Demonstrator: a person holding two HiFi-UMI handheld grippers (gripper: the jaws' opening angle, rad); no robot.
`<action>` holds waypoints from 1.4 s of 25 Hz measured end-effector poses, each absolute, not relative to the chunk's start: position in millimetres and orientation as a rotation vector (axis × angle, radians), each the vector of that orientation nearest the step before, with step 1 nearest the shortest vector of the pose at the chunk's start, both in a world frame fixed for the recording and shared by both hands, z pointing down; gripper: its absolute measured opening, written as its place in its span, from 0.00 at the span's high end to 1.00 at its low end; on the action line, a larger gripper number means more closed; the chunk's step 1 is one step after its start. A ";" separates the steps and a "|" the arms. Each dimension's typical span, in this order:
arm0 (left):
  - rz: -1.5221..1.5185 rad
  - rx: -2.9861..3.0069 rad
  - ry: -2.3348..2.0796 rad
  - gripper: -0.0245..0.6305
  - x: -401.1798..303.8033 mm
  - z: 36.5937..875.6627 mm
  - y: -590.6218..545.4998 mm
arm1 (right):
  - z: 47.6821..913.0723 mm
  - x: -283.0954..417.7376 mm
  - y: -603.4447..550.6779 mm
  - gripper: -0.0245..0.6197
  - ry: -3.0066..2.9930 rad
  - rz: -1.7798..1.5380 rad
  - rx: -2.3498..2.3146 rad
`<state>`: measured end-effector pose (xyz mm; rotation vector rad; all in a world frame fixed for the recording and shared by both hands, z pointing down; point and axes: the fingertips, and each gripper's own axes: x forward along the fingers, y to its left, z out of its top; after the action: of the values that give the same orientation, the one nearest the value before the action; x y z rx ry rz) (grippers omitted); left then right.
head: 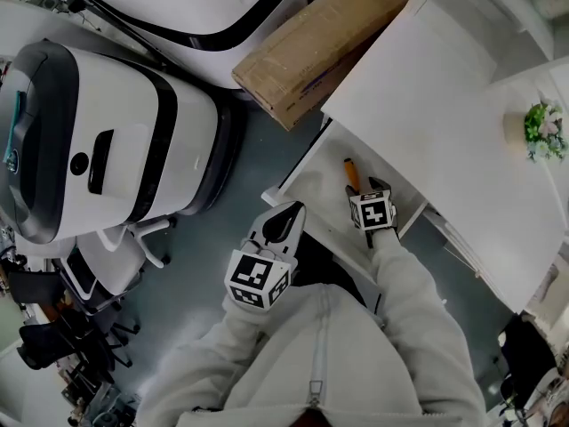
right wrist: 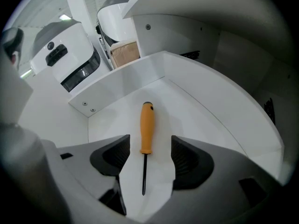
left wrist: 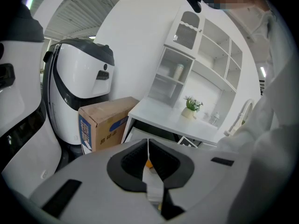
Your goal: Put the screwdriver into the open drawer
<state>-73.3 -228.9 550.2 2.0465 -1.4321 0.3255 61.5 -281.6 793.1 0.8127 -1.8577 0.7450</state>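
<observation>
White drawer [right wrist: 224, 106] floor is seen beneath the right gripper [right wrist: 149, 141], bare and smooth, with the underside of the desk top [right wrist: 201, 3] hanging above and ahead of it.

- The jaws of the right gripper are spread wide and nothing is gripped. The screwdriver [right wrist: 146, 127] is lying flat on the drawer floor between them, orange handle pointed away from the gripper, shaft toward it, clear of both pads.
- The left gripper [left wrist: 148, 146] is held outside the drawer, jaws pressed together, nothing carried.
- The placement is judged done; only a clean withdrawal is left.

Risks:
- The handle is round and the floor slick; a brush from either pad on the way out would probably set it rolling or dragging.
- A straight lift is likely to be stopped by the desk top overhead.

Room:
- The drawer's side wall is close on the gripper's right; its front corner lies ahead and to the left.
- Open room is judged to lie up and back toward the person, away from the desk.
- Beyond the drawer front, a cardboard box [right wrist: 125, 52] and a white machine [right wrist: 70, 59] are well apart from the gripper.
</observation>
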 end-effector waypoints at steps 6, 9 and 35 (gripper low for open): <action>0.324 2.083 -1.420 0.93 -63.9 543.1 -227.4 | 770.9 62.1 -277.7 0.54 -1.922 0.766 0.811; 0.324 2.102 -1.414 0.93 -60.5 538.1 -227.9 | 751.6 62.1 -276.7 0.53 -1.969 0.779 0.832; 0.278 2.262 -1.453 0.93 -53.3 482.1 -196.2 | 574.4 107.2 -256.4 0.54 -2.293 0.762 1.241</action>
<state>-53.3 -196.2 482.1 2.2616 -1.4533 0.2777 107.2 -256.4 574.4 1.2411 -2.2935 0.7617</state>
